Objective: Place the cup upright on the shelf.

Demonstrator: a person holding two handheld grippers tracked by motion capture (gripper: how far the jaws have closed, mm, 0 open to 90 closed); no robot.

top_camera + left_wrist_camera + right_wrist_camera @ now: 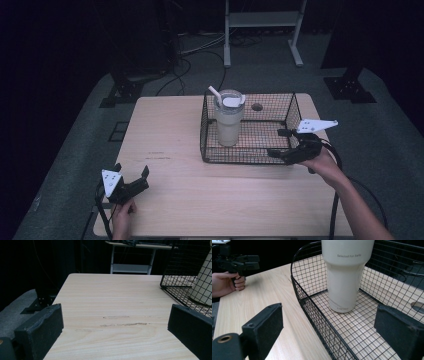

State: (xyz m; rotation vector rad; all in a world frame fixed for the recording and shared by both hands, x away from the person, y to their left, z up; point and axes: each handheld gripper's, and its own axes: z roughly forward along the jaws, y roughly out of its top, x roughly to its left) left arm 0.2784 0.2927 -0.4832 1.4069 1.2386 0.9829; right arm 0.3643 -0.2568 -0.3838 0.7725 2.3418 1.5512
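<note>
The right tongs point(281, 143) are hanging wide open at the near right corner of the wire basket point(207, 130), 1 jaw outside its rim and 1 over the mesh floor, gripping nothing; I judge they are lining up on the cream tumbler point(229, 120). The tumbler is standing upright inside the basket toward its left side, straw point(215, 94) leaning left. The left tongs point(131, 180) are resting low at the near left of the bench point(170, 140), jaws spread and empty, probably keeping clear.

Light wood table point(170, 135); black wire basket point(210, 150) sits directly on right half.
</note>
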